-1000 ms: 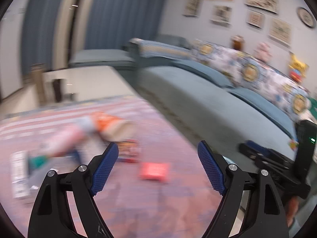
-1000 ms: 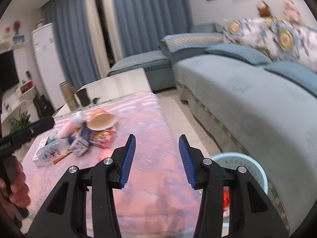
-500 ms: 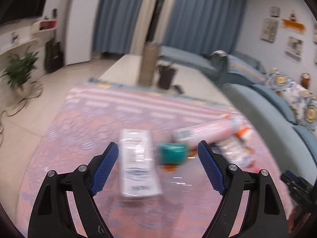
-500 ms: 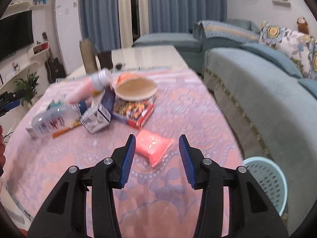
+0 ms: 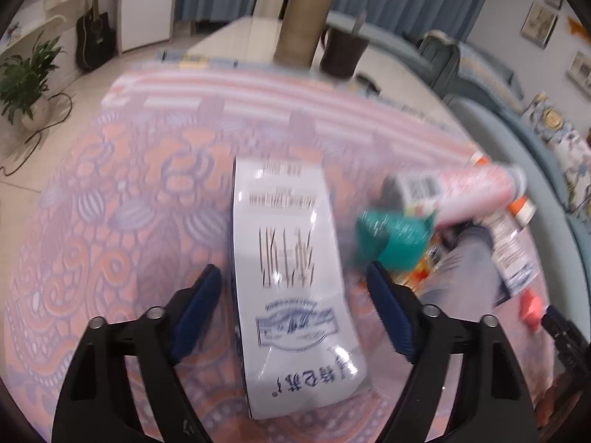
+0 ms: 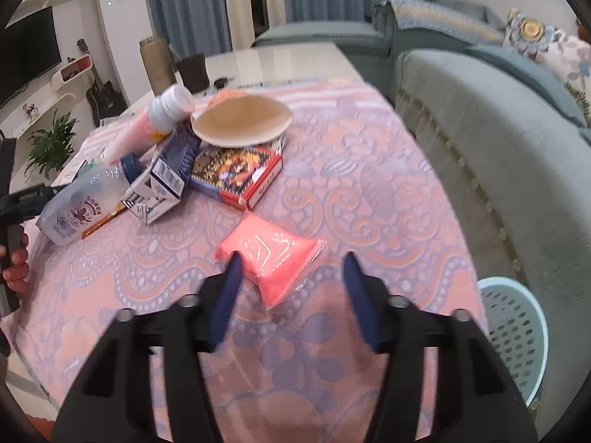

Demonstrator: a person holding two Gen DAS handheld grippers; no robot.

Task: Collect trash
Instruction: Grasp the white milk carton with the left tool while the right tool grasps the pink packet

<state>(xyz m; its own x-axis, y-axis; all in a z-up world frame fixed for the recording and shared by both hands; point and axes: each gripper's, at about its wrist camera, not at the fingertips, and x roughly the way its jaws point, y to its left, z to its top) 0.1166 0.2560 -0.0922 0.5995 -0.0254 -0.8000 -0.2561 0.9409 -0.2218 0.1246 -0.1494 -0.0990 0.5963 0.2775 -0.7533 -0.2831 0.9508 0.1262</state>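
Left wrist view — left gripper (image 5: 293, 288): it points down at the table from above, its two blue fingers (image 5: 197, 306) wide apart and holding nothing.
Left wrist view — white pack (image 5: 291, 277): a long white wrapped pack with blue print lies flat on the pink cloth (image 5: 122, 199), right between the open fingers, not touching them.
Left wrist view — other trash: to the right of the pack sits a teal thing (image 5: 397, 238), blurry, and past it a pink bottle (image 5: 465, 192) lies on its side.
Left wrist view — far end: a tan tube (image 5: 303, 18) and a dark cup (image 5: 343, 51) stand at the far end of the table.

Right wrist view — right gripper (image 6: 293, 286): it is low over the near part of the table, tipped forward, fingers (image 6: 229, 291) apart with nothing in them.
Right wrist view — pink packet (image 6: 271, 254): a small pink packet lies flat just past the fingertips, nearer the left one.
Right wrist view — trash pile: farther back are a red box (image 6: 236, 175), a paper plate (image 6: 242, 122), a small blue and white carton (image 6: 162, 188) and a clear bottle (image 6: 85, 206) on its side — all close together.
Right wrist view — basket (image 6: 517, 332): a light blue basket stands on the floor at the right, beside the sofa (image 6: 498, 118).
Right wrist view — left hand (image 6: 14, 265): it shows at the left edge, gripping a black handle.
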